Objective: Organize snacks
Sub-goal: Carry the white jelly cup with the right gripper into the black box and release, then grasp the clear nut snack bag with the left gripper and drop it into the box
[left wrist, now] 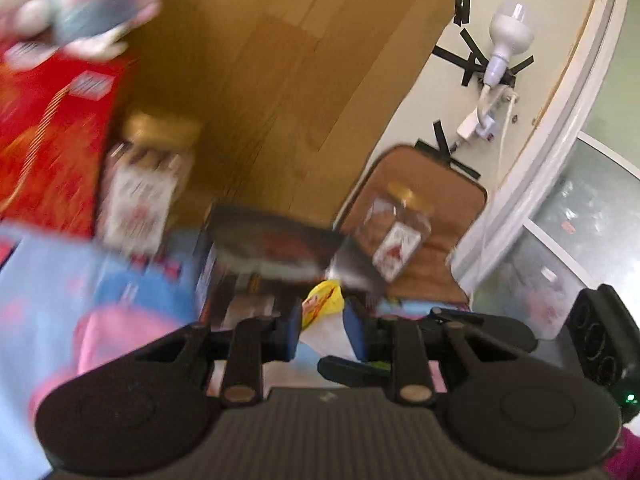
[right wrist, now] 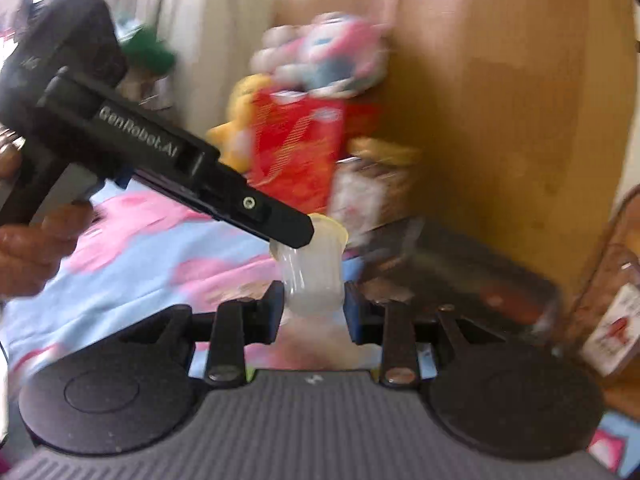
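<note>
Cup (right wrist: 316, 276) of clear plastic, yellow-lidded, sits between both claws above the pink-and-blue bedsheet (right wrist: 132, 248). My left claw (left wrist: 322, 330) is pinched shut on its lid end; my right claw (right wrist: 314, 312) is clamped round its body. Step in hand, I judge: carrying it toward the snacks by the board, red box (right wrist: 296, 152) and jar (right wrist: 372, 188). Next: steady both hands, pick a gap, lower upright.

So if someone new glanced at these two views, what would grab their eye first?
Probably the translucent plastic cup, squeezed between the right tongs at centre, with the left tongs pinching its yellow-printed top. Next, the bright red snack box standing behind it against the wooden board, with a pink plush toy on top and a gold-lidded jar beside it.
</note>
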Available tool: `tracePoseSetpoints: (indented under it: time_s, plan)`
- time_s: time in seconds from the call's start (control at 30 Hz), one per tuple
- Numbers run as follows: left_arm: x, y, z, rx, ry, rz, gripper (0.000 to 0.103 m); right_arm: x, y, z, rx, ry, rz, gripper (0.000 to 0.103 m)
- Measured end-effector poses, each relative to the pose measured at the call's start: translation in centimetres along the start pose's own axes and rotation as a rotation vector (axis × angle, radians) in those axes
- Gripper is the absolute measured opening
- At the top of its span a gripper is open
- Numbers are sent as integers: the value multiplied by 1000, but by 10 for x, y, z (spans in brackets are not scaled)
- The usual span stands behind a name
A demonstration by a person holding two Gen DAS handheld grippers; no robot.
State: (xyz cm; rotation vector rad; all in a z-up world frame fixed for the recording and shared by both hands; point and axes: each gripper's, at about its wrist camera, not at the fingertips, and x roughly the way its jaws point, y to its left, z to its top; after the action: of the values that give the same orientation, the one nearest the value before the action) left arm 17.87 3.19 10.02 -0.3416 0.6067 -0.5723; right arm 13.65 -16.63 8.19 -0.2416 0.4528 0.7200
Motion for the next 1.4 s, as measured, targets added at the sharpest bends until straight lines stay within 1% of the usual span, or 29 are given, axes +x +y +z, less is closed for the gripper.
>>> tracePoseSetpoints:
  time_s: [0.1,0.2,0.27,0.3,0.33,0.37,0.43,0.47,0.5,0.53,0.57,0.6,0.63,0.7,0.77,0.83,0.87,0.93,0.97,1.0,1.07,1.1,1.13,1.17,1.2,1.3,1.33,1.37,1.4]
  plan:
    - [38,2,27,-8,6,14,24,17,-39,12,61,0,-52,35]
    - [69,8,41,2,23,55,24,38,-62,16,123,18,-79,35]
    - [81,13,45,11,47,94,31,54,-70,16,149,39,-83,36]
    - [84,16,45,6,61,108,32,58,-71,15,154,48,-84,37]
    - [81,20,46,-3,67,106,32,63,-72,15,155,48,-96,38]
    - [74,23,46,-8,56,90,32,61,-68,14,157,39,-110,39]
    - [47,29,43,-12,8,56,33,51,-65,14,175,0,-103,39]
    - [35,33,42,-13,-4,52,35,43,-64,13,193,-25,-94,39]
    - [21,37,37,-15,-7,62,36,35,-62,13,215,-43,-72,39]
    - [10,43,30,-17,-3,77,36,27,-58,10,248,-49,-26,39]
    - [1,49,24,-22,1,86,36,27,-60,9,293,-39,44,39]
    - [-7,57,16,-30,4,90,36,27,-58,6,338,-19,102,39]
    - [-13,65,6,-46,13,103,36,32,-55,3,370,14,138,39]
    - [-20,83,-10,-99,32,141,36,47,-48,-2,420,92,172,39]
    - [-23,102,-26,-179,53,143,36,67,-44,-8,499,166,202,39]
    - [-24,121,-42,-284,68,113,36,85,-42,-9,544,217,189,39]
    - [-24,127,-48,-319,67,103,36,96,-40,-7,549,251,171,39]
    - [-22,136,-58,-366,64,88,36,113,-40,-5,590,305,157,41]
    - [-19,138,-62,-381,70,73,36,121,-39,-6,621,325,185,40]
    - [-16,140,-65,-393,80,60,36,127,-35,-5,626,345,200,38]
    - [-17,140,-71,-393,87,71,35,130,-20,-4,587,348,197,37]
    - [-21,139,-74,-396,81,60,35,129,-13,-1,576,346,211,36]
    - [-29,138,-77,-403,74,52,35,126,-5,0,581,349,245,34]
    - [-38,137,-81,-410,66,50,35,126,1,2,575,344,264,35]
    - [-47,135,-84,-410,62,52,35,124,9,5,543,340,265,36]
    - [-75,131,-97,-397,57,67,35,118,27,8,497,332,310,41]
    - [-85,130,-100,-392,47,70,35,113,33,10,474,323,314,41]
    - [-93,130,-102,-391,36,74,37,110,39,12,444,310,308,44]
    - [-102,131,-103,-393,19,80,38,101,45,13,415,282,287,45]
